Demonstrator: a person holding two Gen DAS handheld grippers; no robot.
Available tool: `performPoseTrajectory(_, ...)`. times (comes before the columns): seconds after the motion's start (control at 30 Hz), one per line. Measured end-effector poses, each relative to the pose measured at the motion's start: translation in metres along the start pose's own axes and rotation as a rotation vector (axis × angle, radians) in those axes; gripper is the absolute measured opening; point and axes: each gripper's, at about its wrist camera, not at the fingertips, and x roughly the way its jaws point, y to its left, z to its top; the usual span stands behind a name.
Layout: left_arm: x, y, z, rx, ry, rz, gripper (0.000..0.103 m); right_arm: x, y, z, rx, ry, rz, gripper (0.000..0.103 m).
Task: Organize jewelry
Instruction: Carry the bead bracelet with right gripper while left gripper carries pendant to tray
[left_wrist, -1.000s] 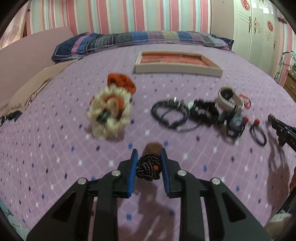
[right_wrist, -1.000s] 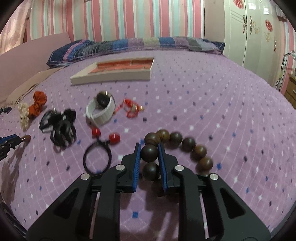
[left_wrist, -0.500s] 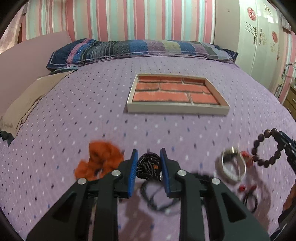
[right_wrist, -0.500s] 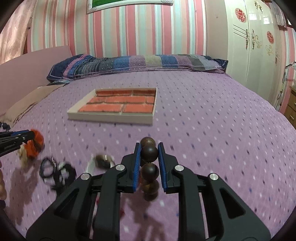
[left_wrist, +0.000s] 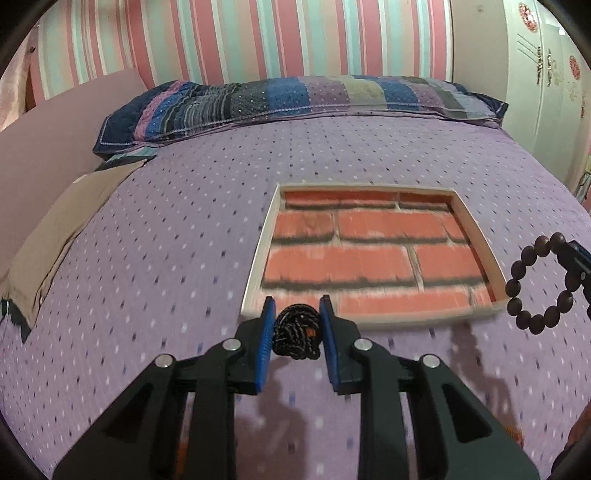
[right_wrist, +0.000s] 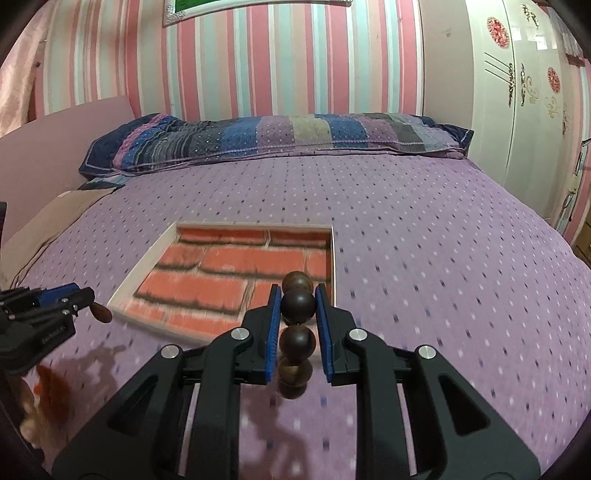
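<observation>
My left gripper (left_wrist: 296, 325) is shut on a black braided bracelet (left_wrist: 295, 338) and holds it above the bed, just short of the near rim of the white-framed tray (left_wrist: 258, 254) with a brick-pattern floor. My right gripper (right_wrist: 297, 306) is shut on a dark wooden bead bracelet (right_wrist: 297, 304), which hangs over the tray's near right corner (right_wrist: 332, 266). The bead bracelet also shows in the left wrist view (left_wrist: 535, 284), hanging as a loop from the right gripper (left_wrist: 576, 262). The left gripper shows at the left of the right wrist view (right_wrist: 79, 299).
The purple dotted bedspread (left_wrist: 166, 229) lies all around the tray. A striped pillow (left_wrist: 295, 99) lies at the head of the bed. A beige cloth (left_wrist: 55, 236) lies at the left. An orange scrunchie (right_wrist: 51, 384) is blurred at the lower left.
Both grippers have lifted their bracelets off the bed and moved forward to the tray. The other jewelry on the bed has dropped out of view.
</observation>
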Motion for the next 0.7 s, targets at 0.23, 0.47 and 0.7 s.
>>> performPoseTrajectory(0.23,0.075,-0.007,0.056,-0.012,0.056,-0.002,0.025,0.074,0.006,0.044,-0.004,0.037,-0.018,0.019)
performPoseTrajectory(0.47,0.147,-0.017,0.083,-0.004,0.113,0.020,0.025,0.150,0.008,0.060,-0.021,0.105,-0.070,0.019)
performPoseTrajectory(0.7,0.198,-0.022,0.101,0.002,0.136,0.020,0.025,0.198,0.017,0.059,-0.032,0.181,-0.080,0.019)
